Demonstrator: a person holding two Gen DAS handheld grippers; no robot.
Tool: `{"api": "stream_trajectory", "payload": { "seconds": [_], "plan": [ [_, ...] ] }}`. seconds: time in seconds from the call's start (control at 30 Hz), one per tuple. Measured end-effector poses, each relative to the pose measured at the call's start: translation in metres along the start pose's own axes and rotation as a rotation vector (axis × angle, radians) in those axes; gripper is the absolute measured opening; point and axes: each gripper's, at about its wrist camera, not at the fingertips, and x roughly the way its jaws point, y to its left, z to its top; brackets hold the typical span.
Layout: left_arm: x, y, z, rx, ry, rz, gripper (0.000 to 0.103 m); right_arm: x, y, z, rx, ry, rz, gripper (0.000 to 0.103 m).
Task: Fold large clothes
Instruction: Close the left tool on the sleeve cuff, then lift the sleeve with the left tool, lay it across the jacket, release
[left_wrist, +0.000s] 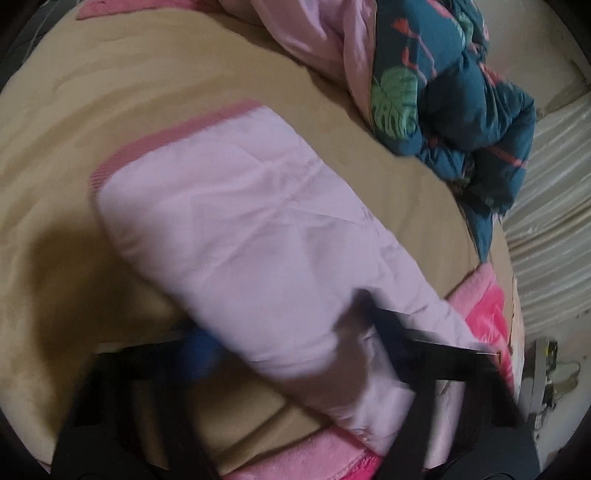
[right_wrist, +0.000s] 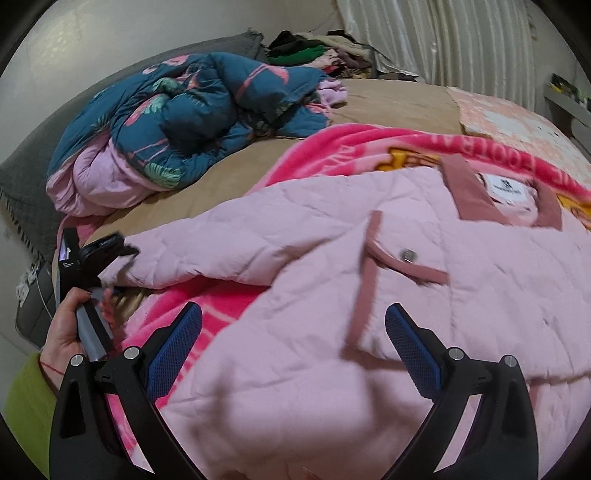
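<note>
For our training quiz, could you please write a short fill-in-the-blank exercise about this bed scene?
1. The pale pink quilted jacket has trim coloured dusty ____.
2. The teal flamingo-print padded garment lies crumpled on the ____ bedcover.
3. The left gripper is shut on the jacket's ____.
4. The right gripper fingers have ____ pads.

Answers: pink; tan; sleeve; blue
</note>
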Motion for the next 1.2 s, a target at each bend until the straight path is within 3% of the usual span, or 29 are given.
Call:
{"api": "stream_trajectory", "payload": {
  "seconds": [0.1, 0.37, 0.5, 0.83, 1.07, 1.2],
  "plan": [
    [-0.023, -0.011, 0.006, 0.03, -0.061, -0.102, 0.017, -0.009, -0.014, -0.005, 0.036, -0.008, -0.004, 0.099],
    [-0.098, -0.068, -0.001, 0.185, -0.199, -0.267, 0.011, -0.034, -0.039, -0.011, 0.081, -0.049, -0.013, 0.099],
    [-0.131, -0.101, -0.023, 0.337, -0.254, -0.301, 0.011, -0.044, -0.052, -0.015, 0.115, -0.059, -0.003, 0.099],
    [-0.165, -0.148, -0.092, 0.508, -0.227, -0.395, 0.009, -0.08, -0.091, -0.028, 0.212, -0.09, 0.025, 0.099],
    [-0.19, -0.174, -0.129, 0.593, -0.244, -0.427, 0.009, -0.119, -0.102, -0.039, 0.126, -0.155, -0.083, 0.099],
    [-0.21, -0.191, -0.142, 0.644, -0.256, -0.443, 0.009, -0.133, -0.112, -0.046, 0.119, -0.178, -0.087, 0.099]
  ]
}}
